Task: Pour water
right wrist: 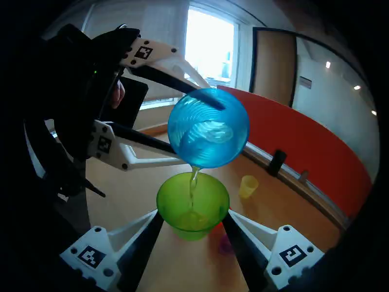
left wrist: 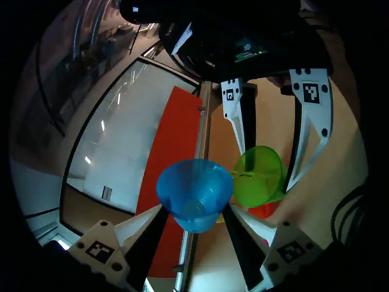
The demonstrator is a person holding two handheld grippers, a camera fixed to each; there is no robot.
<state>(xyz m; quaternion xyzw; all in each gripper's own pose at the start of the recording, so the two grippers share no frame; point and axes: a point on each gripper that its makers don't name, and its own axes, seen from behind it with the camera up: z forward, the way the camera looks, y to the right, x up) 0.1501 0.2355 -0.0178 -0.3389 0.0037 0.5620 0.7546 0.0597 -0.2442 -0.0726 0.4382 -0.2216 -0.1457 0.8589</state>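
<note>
Two cups mid-pour: blue cup (right wrist: 208,127) tipped over green cup (right wrist: 193,204), a thin water stream (right wrist: 193,182) falling between them.
My left gripper (left wrist: 194,209) has its fingers closed on the blue cup's sides, with the cup's axis laid far over so its lower lip sits straight above the green mouth. My right gripper (right wrist: 193,214) clamps the green cup upright over the wooden tabletop (right wrist: 272,214). Both cups are smooth, translucent, tapered plastic; the blue one shows ringed ridges inside. Water pools in the green base. I judge any further tilt needs that lip centred.
</note>
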